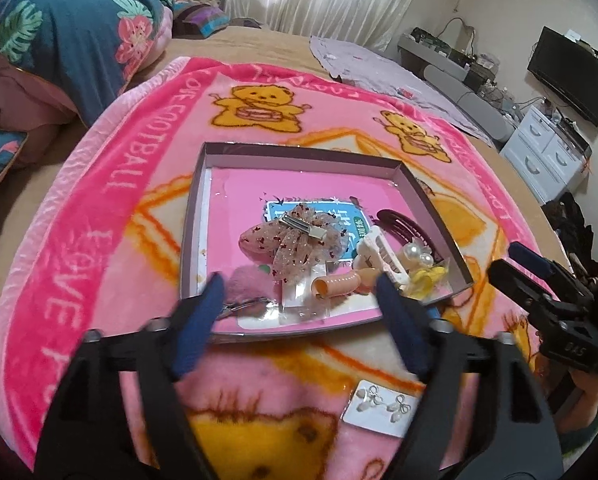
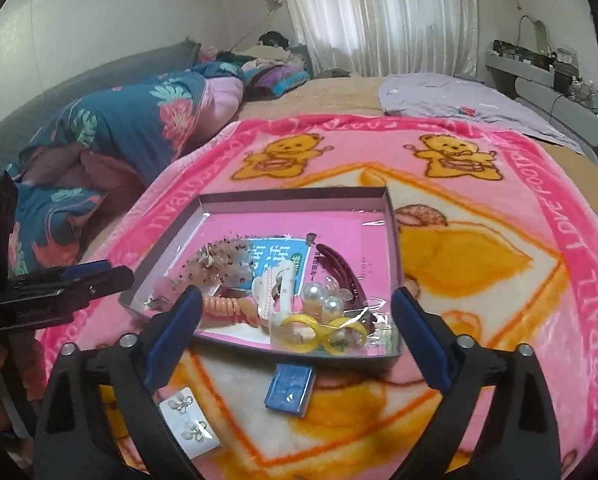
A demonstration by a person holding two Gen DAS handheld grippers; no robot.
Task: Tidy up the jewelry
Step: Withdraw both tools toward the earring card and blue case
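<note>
A shallow pink box (image 1: 203,200) (image 2: 393,224) lies on a pink bear blanket. It holds a sheer bow clip (image 1: 299,240) (image 2: 223,264), an orange coil tie (image 1: 337,284) (image 2: 227,306), a white claw clip (image 1: 379,252) (image 2: 271,292), a dark red clip (image 1: 403,226) (image 2: 339,268), pearls (image 2: 319,296) and yellow rings (image 2: 319,330). A white earring card (image 1: 383,406) (image 2: 189,420) and a small blue box (image 2: 290,392) lie on the blanket in front of it. My left gripper (image 1: 299,320) is open and empty above the box's near edge. My right gripper (image 2: 295,344) is open and empty there too.
The blanket (image 1: 99,208) (image 2: 499,272) covers a bed. A floral quilt (image 1: 67,40) (image 2: 131,128) is piled at the far left, a lilac cloth (image 2: 459,100) at the far right. A white cabinet (image 1: 547,152) and TV (image 1: 571,72) stand right of the bed.
</note>
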